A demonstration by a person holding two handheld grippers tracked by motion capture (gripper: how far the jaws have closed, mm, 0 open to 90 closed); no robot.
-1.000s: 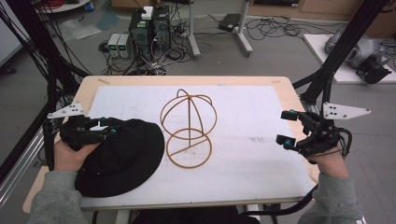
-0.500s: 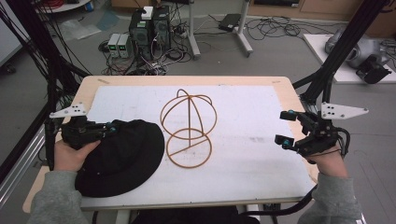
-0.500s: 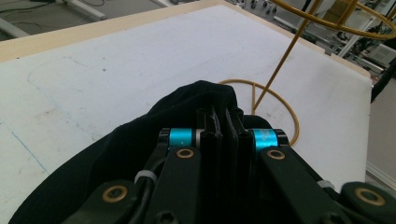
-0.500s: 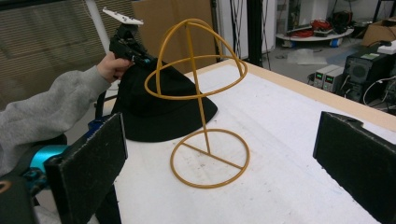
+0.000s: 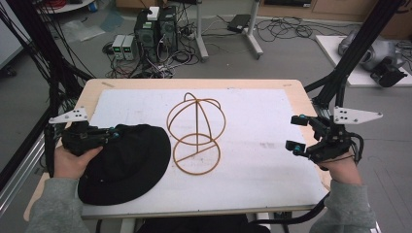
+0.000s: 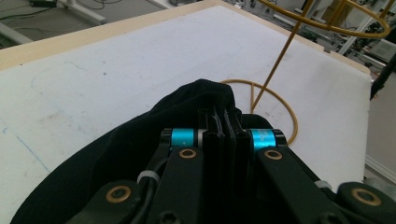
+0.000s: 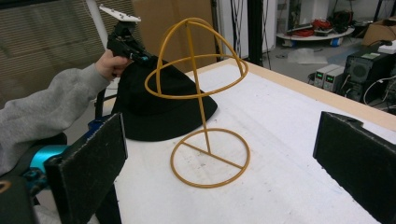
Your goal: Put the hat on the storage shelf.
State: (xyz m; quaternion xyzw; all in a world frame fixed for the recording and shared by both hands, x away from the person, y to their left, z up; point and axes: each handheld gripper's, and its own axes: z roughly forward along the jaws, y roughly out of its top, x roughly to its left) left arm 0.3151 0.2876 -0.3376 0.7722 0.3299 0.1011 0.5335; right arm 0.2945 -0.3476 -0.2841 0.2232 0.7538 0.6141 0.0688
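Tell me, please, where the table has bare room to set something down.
Bare mat lies between the wire stand and the right gripper, and behind the stand up to the table's far edge. The near left is crowded by the black hat.

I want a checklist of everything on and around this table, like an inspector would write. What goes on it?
Surface: white sheet on a light wooden tabletop, faintly scuffed.
Job's things: soft black cloth hat lying at the left; yellow wire dome-shaped hat stand upright at the middle, bare.
Clutter: nothing seen.
Grippers: left hand-held gripper shut on the hat's fabric; right hand-held gripper open, holding nothing, at the table's right edge.
Cables: black cable trailing below the right forearm.
Surroundings: computer towers and tangled floor wires beyond the table; black frame poles.
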